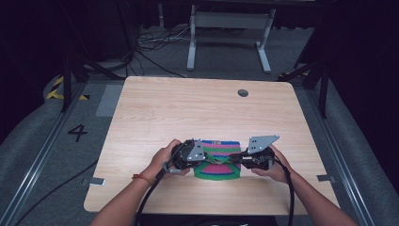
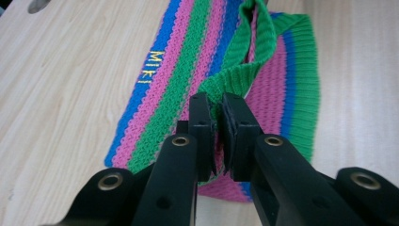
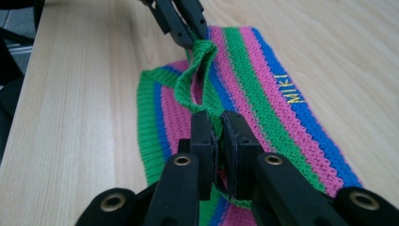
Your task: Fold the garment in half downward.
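Nearest the person, on the front half of the wooden surface (image 1: 155, 113), lies a striped knitted cloth (image 1: 217, 162) in pink, green and blue, with yellow lettering stitched along one blue stripe. It looks like a small knitted garment or pouch lying flat; nothing can be seen inside it, and whether it holds anything cannot be told.

The left claw (image 1: 203, 157) comes in from the cloth's left edge, its jaws pressed together on the green ribbed band (image 2: 244, 66); the left gripper view shows the knit pinched between the two black pads. The right claw (image 1: 241, 157) meets the cloth from the right and is likewise clamped on the same band, which rises off the cloth as a raised loop between the two claws.

The step in hand appears to be a two-point grasp of the green edge, ready for folding or spreading. The next move likely calls for both hands to travel together with even tension, so the knit neither slips from the pads nor bunches.

Farther off, a round grommet hole (image 1: 243, 92) sits near the far edge.
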The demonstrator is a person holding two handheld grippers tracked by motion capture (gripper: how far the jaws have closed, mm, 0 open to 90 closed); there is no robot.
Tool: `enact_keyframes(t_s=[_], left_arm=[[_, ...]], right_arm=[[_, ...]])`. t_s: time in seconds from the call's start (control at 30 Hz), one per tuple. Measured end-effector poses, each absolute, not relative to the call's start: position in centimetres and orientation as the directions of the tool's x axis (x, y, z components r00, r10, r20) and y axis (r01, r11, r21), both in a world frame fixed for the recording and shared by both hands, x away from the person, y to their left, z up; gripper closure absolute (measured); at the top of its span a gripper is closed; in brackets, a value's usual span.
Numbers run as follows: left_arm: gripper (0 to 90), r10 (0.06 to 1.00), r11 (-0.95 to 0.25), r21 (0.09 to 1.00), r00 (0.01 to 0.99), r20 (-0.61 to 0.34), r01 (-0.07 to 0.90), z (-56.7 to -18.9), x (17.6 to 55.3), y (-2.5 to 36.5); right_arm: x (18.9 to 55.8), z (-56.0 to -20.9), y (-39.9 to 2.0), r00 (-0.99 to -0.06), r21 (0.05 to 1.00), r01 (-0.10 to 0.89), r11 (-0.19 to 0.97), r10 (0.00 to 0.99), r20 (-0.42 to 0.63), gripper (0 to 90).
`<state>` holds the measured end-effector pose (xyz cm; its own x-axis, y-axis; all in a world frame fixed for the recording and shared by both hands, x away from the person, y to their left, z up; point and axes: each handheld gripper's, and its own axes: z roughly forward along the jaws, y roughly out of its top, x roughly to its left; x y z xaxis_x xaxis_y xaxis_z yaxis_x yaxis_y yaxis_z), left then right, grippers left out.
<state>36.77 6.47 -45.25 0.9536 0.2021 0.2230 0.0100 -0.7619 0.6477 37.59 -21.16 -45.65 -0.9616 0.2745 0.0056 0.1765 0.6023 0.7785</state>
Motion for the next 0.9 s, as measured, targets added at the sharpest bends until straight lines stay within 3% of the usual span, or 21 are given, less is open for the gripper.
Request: enact_keyframes(t_s=[0.33, 0.47, 0.63, 0.77, 0.9], left_arm=[[81.9, 0.137, -0.800, 0.599, 0.965, 0.225, -0.026, -46.8, 34.6, 5.8], [78.7, 0.122, -0.801, 0.598, 0.975, 0.186, -0.014, -47.4, 34.3, 6.0], [66.0, 0.157, -0.789, 0.614, 0.975, 0.155, 0.029, -47.2, 33.7, 6.9], [61.5, 0.243, -0.726, 0.681, 0.961, 0.128, 0.093, -46.3, 33.6, 7.9], [65.6, 0.259, -0.700, 0.704, 0.961, 0.094, 0.119, -46.1, 34.0, 7.5]], right_arm=[[36.3, -46.5, -21.6, -0.965, 0.752, 0.184, 0.633, 0.260, 0.017, 82.3], [35.9, -47.2, -21.8, -0.968, 0.736, 0.187, 0.651, 0.248, 0.027, 80.5], [35.0, -47.5, -22.2, -0.968, 0.729, 0.200, 0.655, 0.247, 0.044, 77.5], [34.2, -46.8, -22.7, -0.968, 0.745, 0.182, 0.641, 0.249, 0.022, 75.1], [34.2, -46.0, -23.1, -0.960, 0.771, 0.189, 0.608, 0.280, 0.015, 74.9]])
